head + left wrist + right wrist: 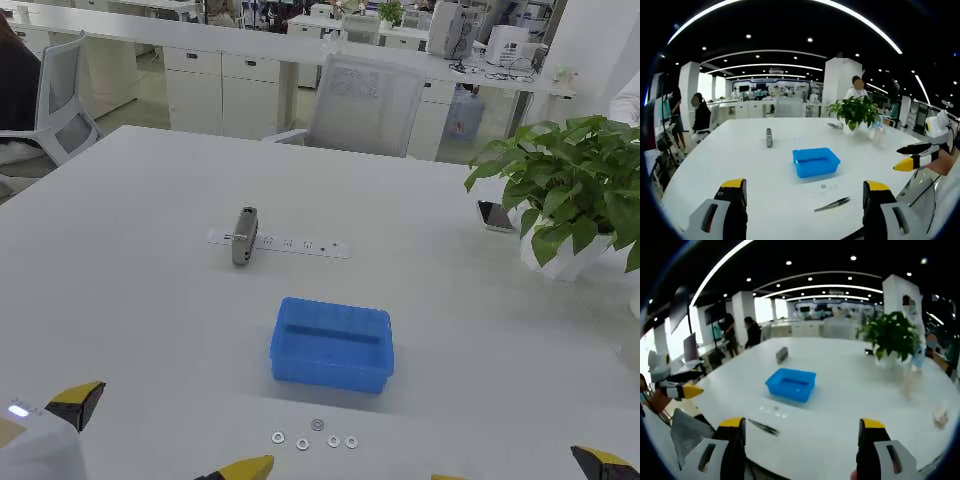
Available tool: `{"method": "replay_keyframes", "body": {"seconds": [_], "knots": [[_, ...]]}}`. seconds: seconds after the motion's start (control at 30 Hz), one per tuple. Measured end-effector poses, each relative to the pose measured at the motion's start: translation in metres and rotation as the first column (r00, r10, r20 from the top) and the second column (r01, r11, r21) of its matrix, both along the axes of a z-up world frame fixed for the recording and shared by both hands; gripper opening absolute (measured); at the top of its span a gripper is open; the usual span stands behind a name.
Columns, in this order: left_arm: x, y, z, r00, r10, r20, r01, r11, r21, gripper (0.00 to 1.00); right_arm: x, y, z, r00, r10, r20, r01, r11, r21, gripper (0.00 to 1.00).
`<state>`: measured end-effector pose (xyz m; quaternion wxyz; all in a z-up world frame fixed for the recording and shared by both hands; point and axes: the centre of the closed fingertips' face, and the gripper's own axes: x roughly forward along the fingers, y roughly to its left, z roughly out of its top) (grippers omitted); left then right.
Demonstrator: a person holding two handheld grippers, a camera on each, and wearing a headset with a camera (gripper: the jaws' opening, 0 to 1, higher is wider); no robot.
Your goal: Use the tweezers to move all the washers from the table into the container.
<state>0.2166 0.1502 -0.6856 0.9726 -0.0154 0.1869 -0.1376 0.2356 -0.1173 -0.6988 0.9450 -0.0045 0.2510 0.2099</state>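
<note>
Several small metal washers [317, 437] lie loose on the white table just in front of a blue plastic container [332, 343]. My left gripper [160, 435] is at the bottom left and my right gripper [522, 470] at the bottom right, both near the table's front edge. In the left gripper view the left gripper [802, 187] stands open and holds nothing, with the tweezers [832, 203] flat on the table ahead, the washers [822, 189] and container [815, 161] beyond. The right gripper [801, 426] is open too, with tweezers [764, 427], washers [774, 411] and container [790, 384] ahead.
A white power strip [290, 243] with a grey device [244, 236] on it lies behind the container. A potted plant [575, 200] and a phone [495, 216] sit at the right. Office chairs [365, 100] stand at the far edge.
</note>
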Motion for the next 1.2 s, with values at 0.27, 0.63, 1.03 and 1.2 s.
{"method": "replay_keyframes", "body": {"seconds": [0.27, 0.63, 1.03, 1.2], "knots": [[-0.001, 0.001, -0.003, 1.000, -0.002, -0.012, 0.002, 1.000, 0.006, 0.99, -0.001, -0.003, -0.004, 1.000, -0.010, -0.012, 0.010, 1.000, -0.016, 0.99], [-0.003, -0.002, -0.006, 0.999, -0.020, -0.027, 0.020, 1.000, 0.020, 0.99, -0.003, -0.004, -0.004, 1.000, -0.007, -0.019, 0.007, 0.999, -0.035, 0.98], [-0.001, -0.008, -0.011, 0.998, -0.046, -0.047, 0.047, 0.998, 0.030, 0.99, -0.002, 0.000, -0.007, 0.999, 0.016, -0.033, -0.018, 0.998, -0.057, 0.96], [0.001, -0.011, -0.015, 0.996, -0.064, -0.063, 0.065, 0.997, 0.029, 0.98, -0.001, 0.001, -0.009, 0.999, 0.025, -0.041, -0.027, 0.997, -0.066, 0.96]]}}
